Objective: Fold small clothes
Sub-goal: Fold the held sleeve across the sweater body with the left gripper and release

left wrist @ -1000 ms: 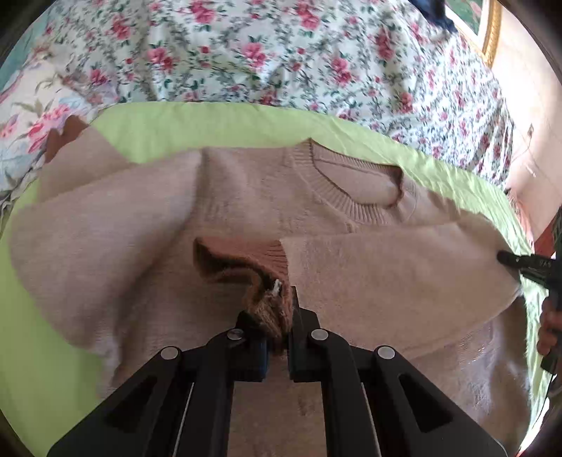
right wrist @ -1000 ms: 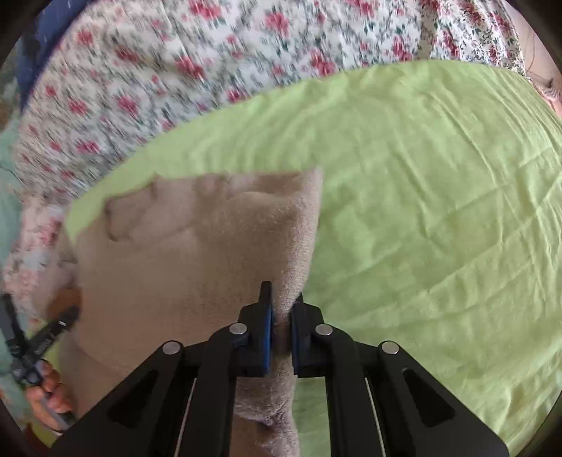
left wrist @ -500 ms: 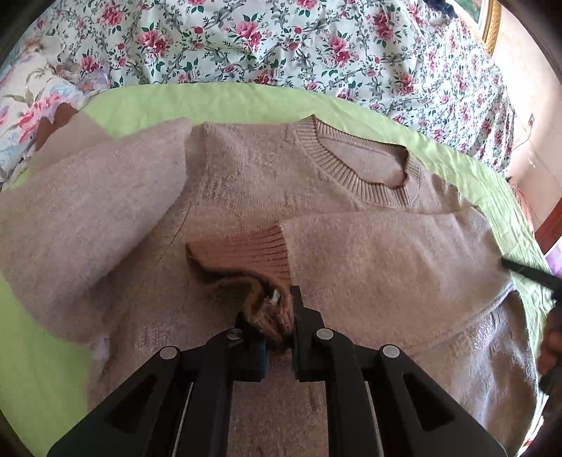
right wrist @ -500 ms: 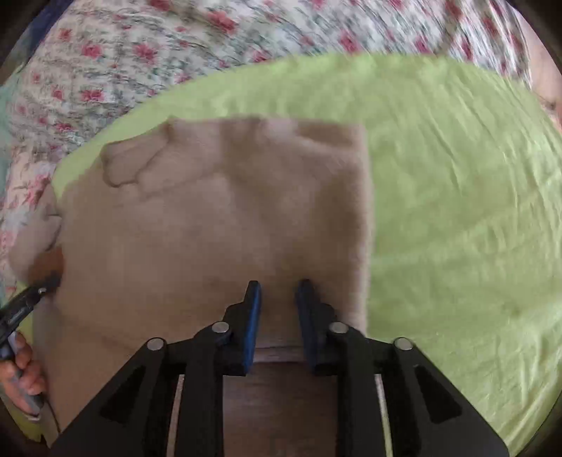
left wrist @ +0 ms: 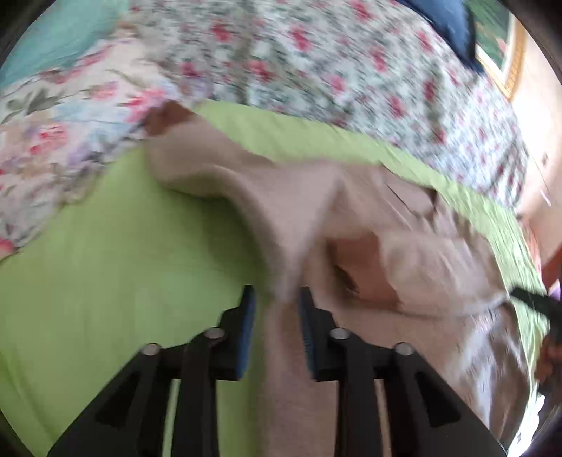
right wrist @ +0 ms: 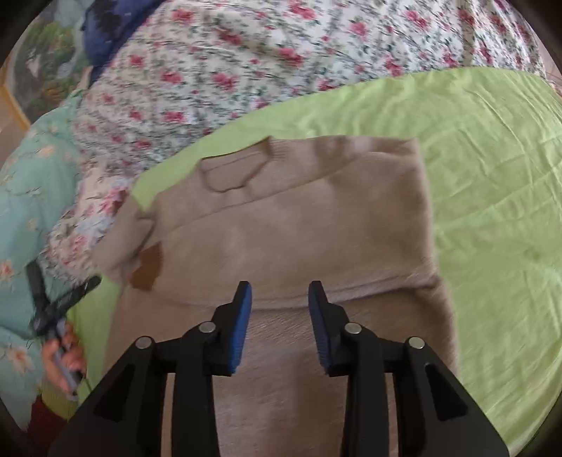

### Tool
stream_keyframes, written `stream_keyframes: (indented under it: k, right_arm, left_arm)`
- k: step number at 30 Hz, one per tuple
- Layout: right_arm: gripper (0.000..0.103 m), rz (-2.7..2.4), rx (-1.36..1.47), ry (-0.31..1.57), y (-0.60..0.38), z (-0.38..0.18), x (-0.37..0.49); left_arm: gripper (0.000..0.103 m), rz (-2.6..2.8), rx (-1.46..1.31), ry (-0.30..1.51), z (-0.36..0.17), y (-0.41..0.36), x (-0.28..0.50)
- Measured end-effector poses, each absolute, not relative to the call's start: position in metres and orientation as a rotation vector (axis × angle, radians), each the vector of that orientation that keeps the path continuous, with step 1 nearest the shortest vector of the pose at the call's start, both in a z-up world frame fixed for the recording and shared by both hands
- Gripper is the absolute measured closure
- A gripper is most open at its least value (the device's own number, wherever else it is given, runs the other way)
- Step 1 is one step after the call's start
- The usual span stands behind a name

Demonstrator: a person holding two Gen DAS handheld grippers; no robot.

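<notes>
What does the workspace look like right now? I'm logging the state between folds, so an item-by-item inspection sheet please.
Surface: green sheet, wrinkled, spread over a floral bedspread.
Job's things: beige sweater lying flat, one sleeve folded across the body with its brown cuff showing; other sleeve stretched out, not yet folded.
Clutter: dark blue fabric at the bed's far edge.
Grippers: left tool open, straddling the sweater's edge; right tool open above the sweater body.
Cables: nothing seen.
Surroundings: framed picture on the wall; teal floral pillow.
</notes>
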State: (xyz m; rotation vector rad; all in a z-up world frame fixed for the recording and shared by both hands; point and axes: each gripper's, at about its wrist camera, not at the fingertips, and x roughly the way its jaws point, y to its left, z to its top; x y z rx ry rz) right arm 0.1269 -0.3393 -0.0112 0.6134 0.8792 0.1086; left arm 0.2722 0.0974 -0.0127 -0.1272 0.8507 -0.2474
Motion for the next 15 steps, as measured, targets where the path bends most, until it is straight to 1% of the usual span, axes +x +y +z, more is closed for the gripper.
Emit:
stream_keyframes:
  k: [1,3,6,12,15]
  right_arm:
    - [0.066,0.120,0.611,0.877,-0.334,-0.007,0.124]
    - [0.066,0.152,0.609,0.872,-0.322,0.000,0.124]
    - [0.065,0.179,0.596,0.875,-0.309,0.006,0.124]
    - [0.064,0.208,0.596,0.898,-0.300,0.007,0.127]
    - [0.064,0.183,0.594,0.892,-0.302,0.007,0.126]
  left_arm:
    - [0.063,-0.226,-0.152,0.845,-0.011,0.108,0.279]
    - [0.053,-0.179,-0.209,0.840,-0.008,0.129,0.299]
    - [0.044,-0.105,-0.313,0.846,-0.008,0.161,0.347]
    - [0.043,-0.032,-0.408,0.930,-0.034,0.196,0.451]
    - [0.043,-0.028,-0.479,0.939,-0.045,0.212,0.479]
